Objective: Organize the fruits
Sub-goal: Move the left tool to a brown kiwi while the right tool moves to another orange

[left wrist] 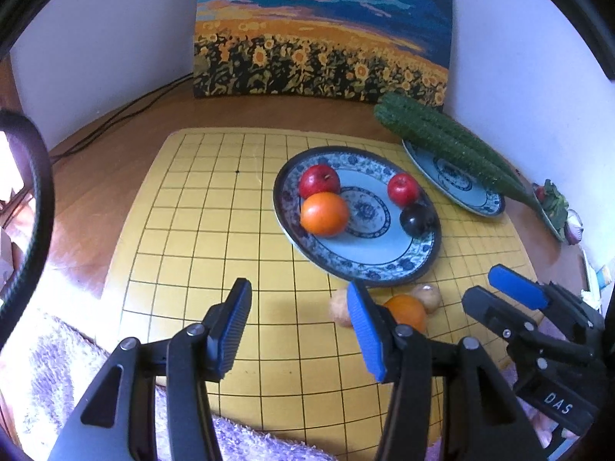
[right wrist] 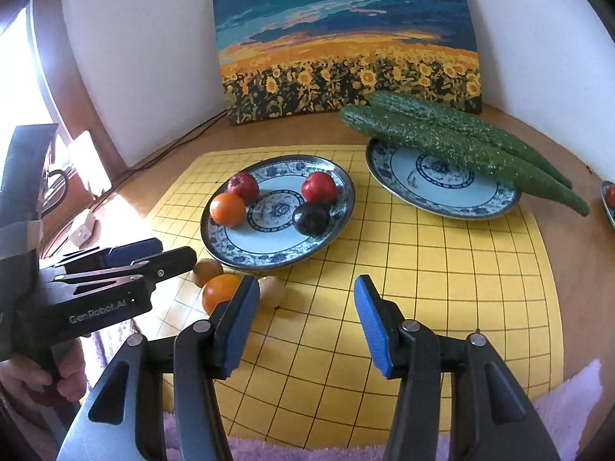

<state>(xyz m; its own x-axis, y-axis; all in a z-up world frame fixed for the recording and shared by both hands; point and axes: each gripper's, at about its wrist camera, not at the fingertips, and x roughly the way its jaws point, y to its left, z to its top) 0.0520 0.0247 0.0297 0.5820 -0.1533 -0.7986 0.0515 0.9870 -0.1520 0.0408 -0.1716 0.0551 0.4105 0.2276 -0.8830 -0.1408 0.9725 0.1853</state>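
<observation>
A blue-patterned plate [left wrist: 384, 265] [right wrist: 246, 257] on the yellow grid mat holds two red apples [left wrist: 319, 180] [right wrist: 319, 187], an orange [left wrist: 324, 214] [right wrist: 227, 209] and a dark plum [left wrist: 417, 219] [right wrist: 311, 218]. In front of the plate, on the mat, lie a second orange [left wrist: 408, 312] [right wrist: 220, 291] and two brown kiwis [left wrist: 427, 296] [right wrist: 207, 271]. My left gripper [left wrist: 300, 330] [right wrist: 153, 253] is open and empty, just left of this loose fruit. My right gripper [right wrist: 305, 322] [left wrist: 499, 288] is open and empty, just right of it.
A second plate [left wrist: 457, 184] [right wrist: 438, 188] at the back right carries two long cucumbers [left wrist: 449, 146] [right wrist: 453, 142]. A third dish with vegetables [left wrist: 557, 207] sits at the far right edge. A sunflower painting [left wrist: 323, 38] leans on the wall. A purple fuzzy cloth [left wrist: 57, 365] lies at the front.
</observation>
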